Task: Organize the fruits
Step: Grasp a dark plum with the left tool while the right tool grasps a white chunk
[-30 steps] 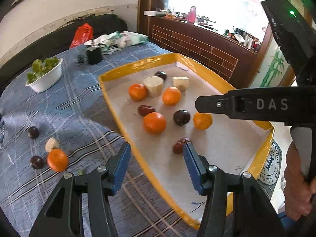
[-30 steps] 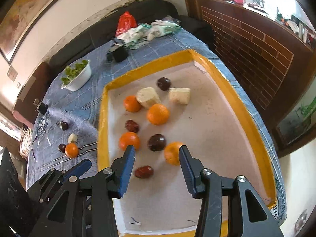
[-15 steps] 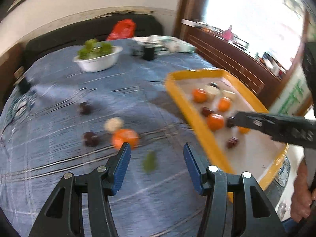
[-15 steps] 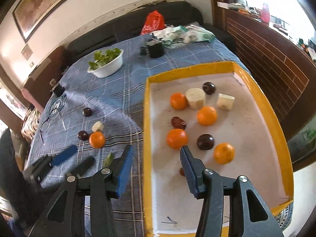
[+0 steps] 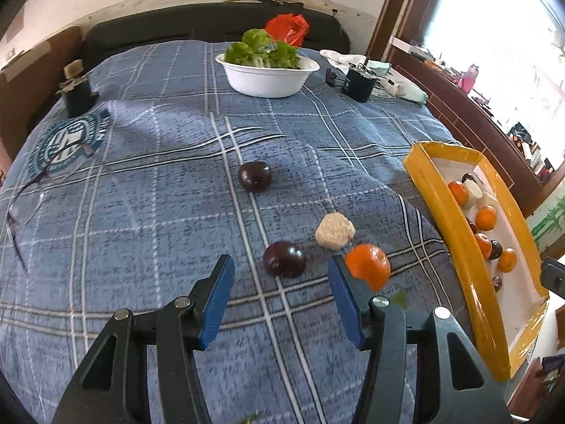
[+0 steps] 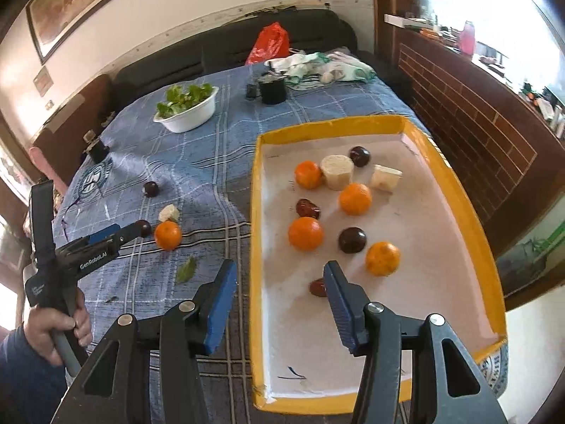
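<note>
A yellow-rimmed tray (image 6: 459,190) (image 5: 438,212) holds several oranges, dark plums, red dates and pale chunks. On the blue plaid cloth lie a dark plum (image 5: 284,259), another plum (image 5: 254,176), a pale chunk (image 5: 334,230) and an orange (image 5: 368,266) (image 6: 168,235). My left gripper (image 5: 280,295) is open and empty, just short of the near plum; it shows in the right wrist view (image 6: 120,235) beside the orange. My right gripper (image 6: 279,298) is open and empty over the tray's left rim.
A white bowl of greens (image 5: 266,70) (image 6: 187,109) and a black cup (image 5: 359,83) stand at the far side. Eyeglasses (image 5: 31,190) lie at the left. A green leaf (image 6: 186,269) lies on the cloth. A red bag (image 6: 268,44) sits behind.
My left gripper has swung left from above the tray to the loose fruit on the cloth. My right gripper has drawn back and left to the tray's left rim.
</note>
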Action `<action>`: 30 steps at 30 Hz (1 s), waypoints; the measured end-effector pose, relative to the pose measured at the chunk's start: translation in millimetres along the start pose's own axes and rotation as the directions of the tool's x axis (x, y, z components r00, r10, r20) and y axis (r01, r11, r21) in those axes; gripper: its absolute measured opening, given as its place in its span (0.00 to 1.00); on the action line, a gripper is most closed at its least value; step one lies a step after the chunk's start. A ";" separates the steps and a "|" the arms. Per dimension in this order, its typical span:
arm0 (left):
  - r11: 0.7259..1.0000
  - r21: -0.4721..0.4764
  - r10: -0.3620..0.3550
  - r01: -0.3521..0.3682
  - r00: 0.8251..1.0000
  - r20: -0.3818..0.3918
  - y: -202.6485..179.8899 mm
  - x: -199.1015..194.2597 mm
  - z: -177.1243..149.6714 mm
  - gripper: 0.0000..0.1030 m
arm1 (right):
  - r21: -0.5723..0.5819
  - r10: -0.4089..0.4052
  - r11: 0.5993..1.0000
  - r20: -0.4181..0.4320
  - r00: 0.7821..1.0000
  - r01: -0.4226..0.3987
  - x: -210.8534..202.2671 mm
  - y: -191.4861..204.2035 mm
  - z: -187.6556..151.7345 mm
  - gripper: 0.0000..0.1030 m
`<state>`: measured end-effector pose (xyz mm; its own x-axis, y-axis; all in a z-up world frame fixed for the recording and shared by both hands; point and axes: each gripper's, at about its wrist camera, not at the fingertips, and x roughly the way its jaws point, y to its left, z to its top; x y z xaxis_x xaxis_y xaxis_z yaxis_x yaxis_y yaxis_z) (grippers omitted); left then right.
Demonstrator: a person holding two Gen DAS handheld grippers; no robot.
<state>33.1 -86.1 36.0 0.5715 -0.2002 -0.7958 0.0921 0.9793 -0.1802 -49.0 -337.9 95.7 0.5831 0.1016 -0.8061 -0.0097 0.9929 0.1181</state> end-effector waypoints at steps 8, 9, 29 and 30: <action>0.999 0.044 0.014 -0.013 1.000 -0.027 -0.5 26.8 1.1 0.35 | 0.026 -0.048 0.998 0.003 0.999 0.048 -9.7 -8.2 -5.6 0.54; 0.999 0.046 0.007 -0.005 1.000 -0.023 0.0 27.1 0.5 0.33 | 0.025 -0.049 0.999 0.001 0.999 0.049 -9.8 -7.1 -6.1 0.54; 0.991 0.127 0.041 -0.038 0.999 -0.022 5.7 -26.3 -69.8 0.27 | -0.079 0.221 0.966 -0.244 0.944 -0.246 103.3 110.6 58.9 0.61; 0.990 0.134 0.041 -0.038 0.999 -0.022 5.6 -26.2 -69.9 0.27 | -0.097 0.210 0.965 -0.272 0.939 -0.244 115.0 118.1 61.9 0.61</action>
<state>-38.3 -77.5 15.4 0.5563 -0.1604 -0.8153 0.1789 0.9813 -0.0710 67.2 -212.8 52.9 0.3244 0.3203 -0.8901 -0.2305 0.9393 0.2540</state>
